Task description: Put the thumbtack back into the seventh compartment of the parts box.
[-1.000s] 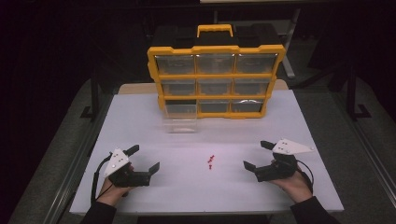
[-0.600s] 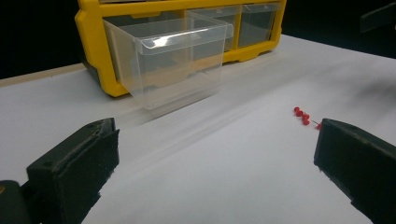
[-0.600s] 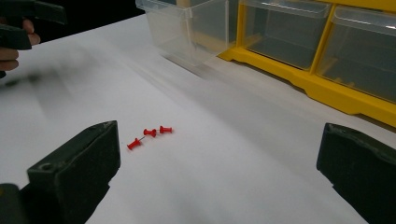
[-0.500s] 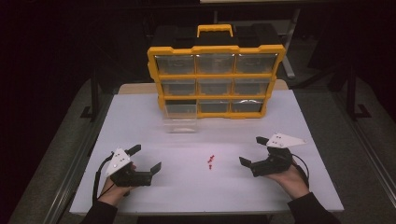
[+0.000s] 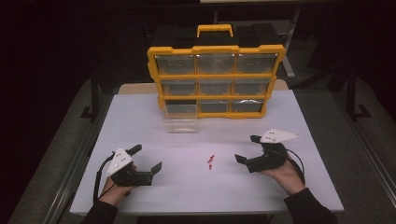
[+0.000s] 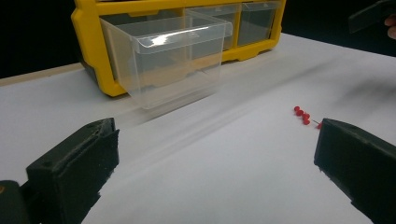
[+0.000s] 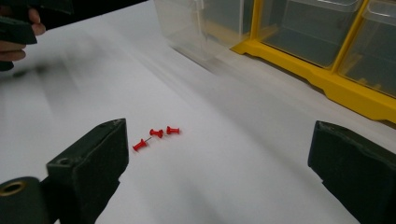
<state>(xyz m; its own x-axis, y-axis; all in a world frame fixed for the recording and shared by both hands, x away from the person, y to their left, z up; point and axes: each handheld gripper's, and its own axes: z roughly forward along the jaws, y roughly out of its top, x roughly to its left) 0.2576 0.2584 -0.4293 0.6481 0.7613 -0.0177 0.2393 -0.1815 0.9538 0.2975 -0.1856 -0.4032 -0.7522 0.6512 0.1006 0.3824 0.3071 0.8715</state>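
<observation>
High view: the red push pins [image 5: 211, 161] lie loose on the white worktop [image 5: 299, 116], between the two tongs and nearer the right tongs [image 5: 243, 151], which are spread with nothing between their jaws and have just narrowed a little. The left tongs [image 5: 147, 158] are also spread and empty. A clear drawer [image 5: 181, 125] stands beyond the left tongs, in front of the yellow organizer [image 5: 215, 74].

Left gripper view: the pins [image 6: 302, 115] sit just ahead of the far jaw, outside the gap.

Right gripper view: the pins [image 7: 156, 135] lie ahead, just off the near jaw (not centred). A pinch from here would likely miss, or nudge the small pins so they roll and scatter.
</observation>
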